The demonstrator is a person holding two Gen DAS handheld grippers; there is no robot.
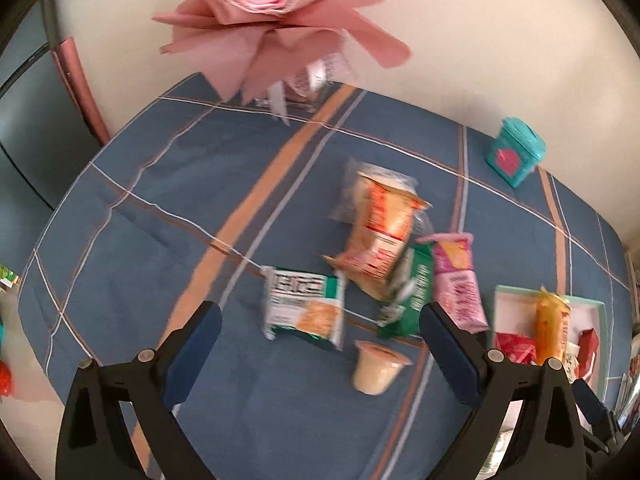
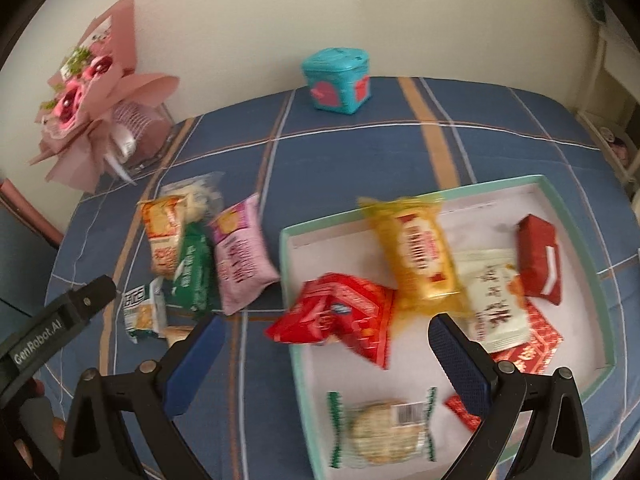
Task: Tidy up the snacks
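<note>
Loose snacks lie on the blue plaid cloth: a green-and-white cracker packet [image 1: 305, 309], an orange packet [image 1: 380, 232], a green packet [image 1: 412, 292], a pink packet [image 1: 460, 280] and a small pudding cup [image 1: 378, 367]. My left gripper [image 1: 320, 348] hovers open above the cracker packet and the cup, holding nothing. The white tray with a teal rim [image 2: 576, 224] holds a yellow packet [image 2: 420, 256], a red packet [image 2: 340, 316], a white packet [image 2: 494, 300], a red box [image 2: 538, 260] and a round cracker packet [image 2: 382, 428]. My right gripper [image 2: 326, 354] is open over the tray's near left edge, empty.
A pink flower bouquet [image 2: 88, 96] stands at the far left by the wall. A teal tin [image 2: 338, 80] sits at the back edge of the table. The left gripper's black body [image 2: 52, 328] shows at the left of the right wrist view.
</note>
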